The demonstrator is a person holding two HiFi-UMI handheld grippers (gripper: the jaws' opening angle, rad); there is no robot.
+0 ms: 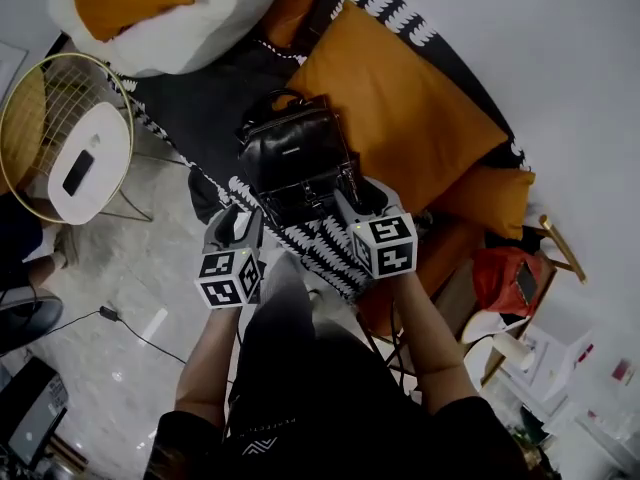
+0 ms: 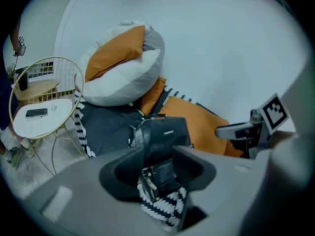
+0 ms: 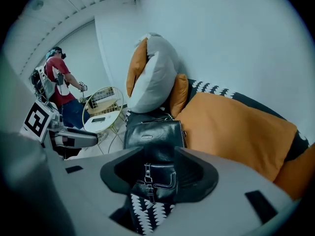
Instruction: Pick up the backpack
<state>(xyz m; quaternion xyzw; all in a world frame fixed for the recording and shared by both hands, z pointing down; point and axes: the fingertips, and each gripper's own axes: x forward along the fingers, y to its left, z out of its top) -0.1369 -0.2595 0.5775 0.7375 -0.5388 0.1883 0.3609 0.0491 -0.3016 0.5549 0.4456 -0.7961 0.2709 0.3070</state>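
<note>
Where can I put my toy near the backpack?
On the dark blanket between the backpack and the white pillow, or on the big orange cushion. It is crowded at the backpack's near edge, by the left gripper and right gripper.

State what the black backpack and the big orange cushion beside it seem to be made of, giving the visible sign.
Backpack: probably leather or imitation leather, glossy; bright highlights, pale stitching and a metal buckle show. Orange cushion: seemingly woven fabric, matte; soft creases, no shine.

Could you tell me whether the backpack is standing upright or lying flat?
Lying flat: the backpack rests on its back on the dark blanket, front pocket facing up.
</note>
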